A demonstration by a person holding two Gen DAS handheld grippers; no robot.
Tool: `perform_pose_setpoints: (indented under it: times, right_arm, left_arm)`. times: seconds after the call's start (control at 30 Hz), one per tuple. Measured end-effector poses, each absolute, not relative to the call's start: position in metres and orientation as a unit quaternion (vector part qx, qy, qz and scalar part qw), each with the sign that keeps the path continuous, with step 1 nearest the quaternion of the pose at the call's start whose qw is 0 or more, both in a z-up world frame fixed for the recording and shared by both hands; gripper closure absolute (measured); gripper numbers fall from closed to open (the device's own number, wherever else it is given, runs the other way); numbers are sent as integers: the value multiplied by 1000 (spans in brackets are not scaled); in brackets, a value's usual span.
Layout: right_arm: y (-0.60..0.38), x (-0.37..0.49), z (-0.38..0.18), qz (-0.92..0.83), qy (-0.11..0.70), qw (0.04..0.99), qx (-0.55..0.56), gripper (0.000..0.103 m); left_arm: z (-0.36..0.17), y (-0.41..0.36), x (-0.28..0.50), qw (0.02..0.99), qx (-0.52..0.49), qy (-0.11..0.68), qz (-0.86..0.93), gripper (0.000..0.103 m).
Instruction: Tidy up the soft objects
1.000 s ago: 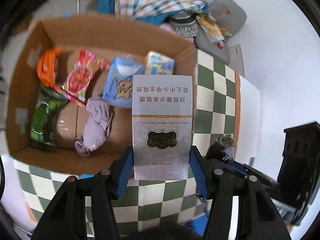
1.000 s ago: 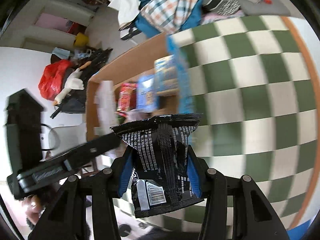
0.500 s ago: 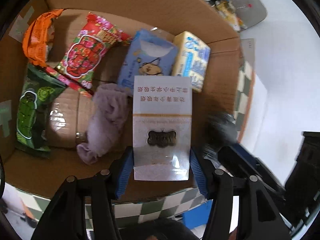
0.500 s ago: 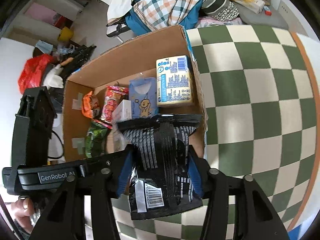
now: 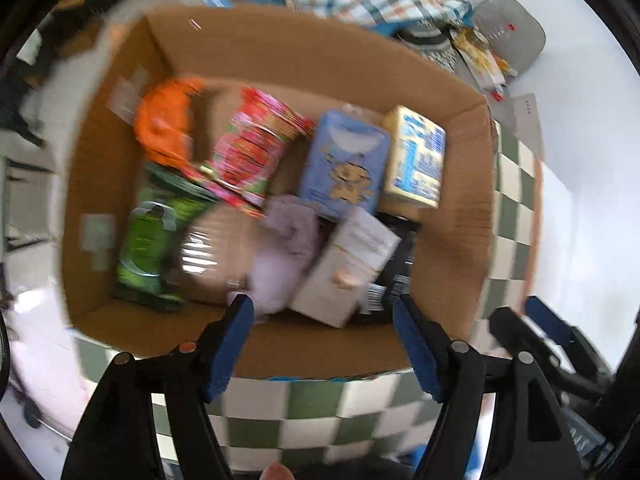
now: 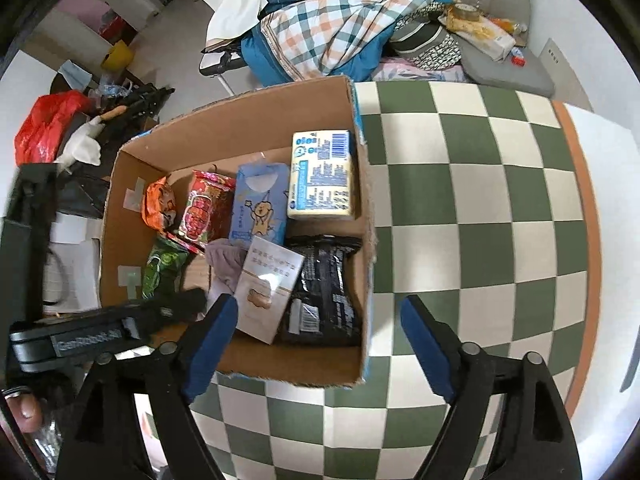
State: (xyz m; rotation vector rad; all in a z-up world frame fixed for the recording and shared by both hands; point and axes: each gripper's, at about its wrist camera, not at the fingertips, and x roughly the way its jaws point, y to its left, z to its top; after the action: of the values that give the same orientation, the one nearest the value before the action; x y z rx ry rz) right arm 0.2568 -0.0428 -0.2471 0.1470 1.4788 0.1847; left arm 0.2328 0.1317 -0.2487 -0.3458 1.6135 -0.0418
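Checkered table [image 6: 472,208], filled cardboard box [image 6: 362,216], plaid laundry [image 6: 340,20]

white pack [image 6: 266,290] left of black bag [image 6: 324,292], in box [image 6: 240,128]

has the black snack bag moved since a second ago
Yes. The black snack bag went from the right tongs into the cardboard box, by its right wall.

A green-and-white checkered table [image 6: 472,208] carries a cardboard box [image 6: 240,128] toward its nine o'clock edge.
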Motion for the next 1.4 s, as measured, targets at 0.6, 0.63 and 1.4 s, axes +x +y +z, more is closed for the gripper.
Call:
perform_pose_setpoints:
  times: [0.6, 0.63, 1.4]
  right_arm:
    - [-33, 216, -230, 49, 658, 751, 25, 0]
    - [-32, 215, -227, 50, 656, 753, 23, 0]
    - [-60, 136, -80, 61, 578, 813, 37, 0]
  left_arm:
    - [-199, 141, 192, 777, -30, 625, 67, 32]
    - [-198, 141, 192, 777, -30, 625, 68, 32]
    - [-51, 127, 111, 840, -16, 540, 46, 32]
